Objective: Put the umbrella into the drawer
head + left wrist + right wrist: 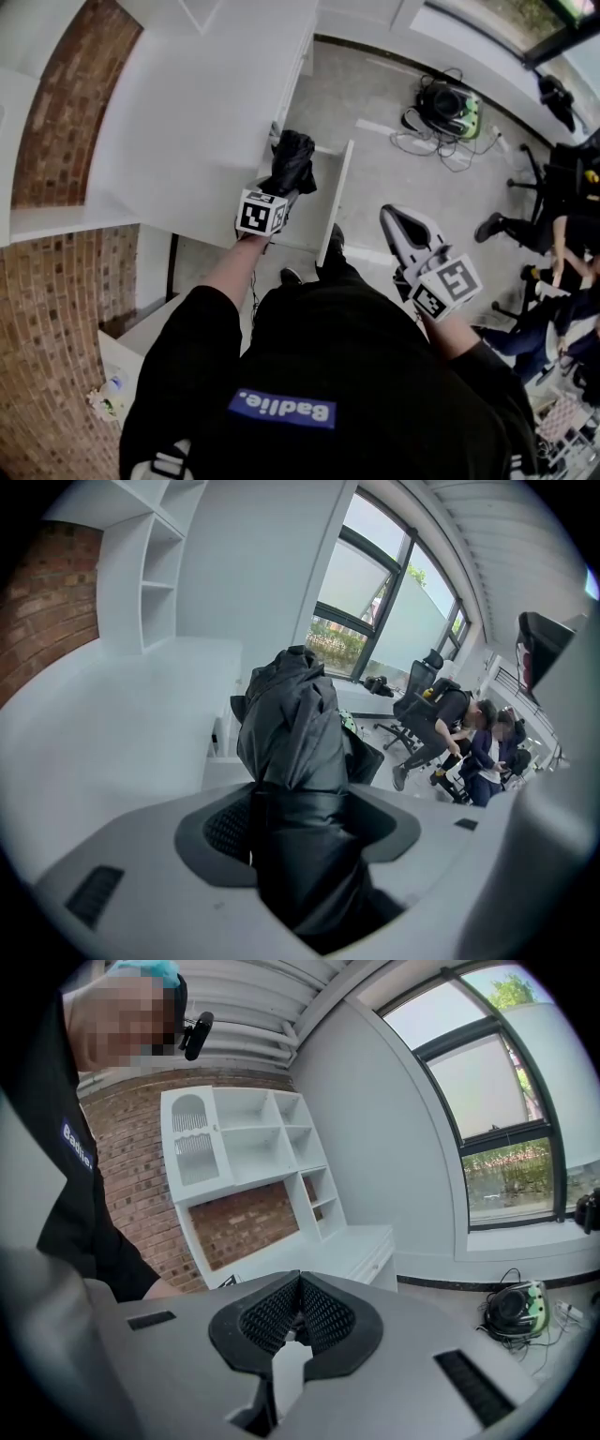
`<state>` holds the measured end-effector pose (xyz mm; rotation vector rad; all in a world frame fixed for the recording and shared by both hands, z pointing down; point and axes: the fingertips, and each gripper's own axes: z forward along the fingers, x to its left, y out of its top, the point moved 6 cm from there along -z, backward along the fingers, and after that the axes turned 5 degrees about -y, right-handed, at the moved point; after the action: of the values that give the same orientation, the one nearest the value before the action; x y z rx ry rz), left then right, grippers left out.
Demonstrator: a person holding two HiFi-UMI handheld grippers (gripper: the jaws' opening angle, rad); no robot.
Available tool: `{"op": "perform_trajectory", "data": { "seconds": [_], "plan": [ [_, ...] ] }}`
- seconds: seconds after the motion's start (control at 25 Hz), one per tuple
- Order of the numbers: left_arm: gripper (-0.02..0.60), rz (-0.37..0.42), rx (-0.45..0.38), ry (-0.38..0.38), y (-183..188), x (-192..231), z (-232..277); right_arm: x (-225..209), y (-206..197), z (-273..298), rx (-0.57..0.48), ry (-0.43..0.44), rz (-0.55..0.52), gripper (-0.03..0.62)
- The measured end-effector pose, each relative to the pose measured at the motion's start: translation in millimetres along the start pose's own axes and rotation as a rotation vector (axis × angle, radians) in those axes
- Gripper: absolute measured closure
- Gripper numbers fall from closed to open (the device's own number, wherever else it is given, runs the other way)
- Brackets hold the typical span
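Observation:
A folded black umbrella (292,161) is clamped in my left gripper (280,194), whose jaws press its fabric from both sides. It hangs over the open white drawer (307,228), which is pulled out from the desk edge. In the left gripper view the umbrella (292,733) fills the gap between the pads and sticks out forward past them. My right gripper (391,217) is held in the air to the right of the drawer front (337,202). Seen in its own view, the right gripper (298,1281) is shut, its ribbed pads meeting with nothing between them.
The white desk top (197,112) lies left of the drawer, with a brick wall (52,281) beside it. A green-black device with cables (448,108) lies on the floor behind. Office chairs and seated people (562,244) are at the right. White shelving (244,1143) stands on the desk.

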<state>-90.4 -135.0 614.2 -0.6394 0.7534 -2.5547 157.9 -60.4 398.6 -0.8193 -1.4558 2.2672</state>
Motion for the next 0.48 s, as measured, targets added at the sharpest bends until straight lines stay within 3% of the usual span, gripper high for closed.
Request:
{"op": "perform_trajectory", "data": {
  "seconds": [0.2,0.48],
  "plan": [
    [0.310,0.002,0.042,-0.024,-18,-12,38,-14,-8,-15,0.011,-0.048,0.016,0.565],
    [0.310,0.019,0.121,0.005,-54,-5,90,-19,-16,-18,0.024,-0.056,0.016,0.565]
  ]
}}
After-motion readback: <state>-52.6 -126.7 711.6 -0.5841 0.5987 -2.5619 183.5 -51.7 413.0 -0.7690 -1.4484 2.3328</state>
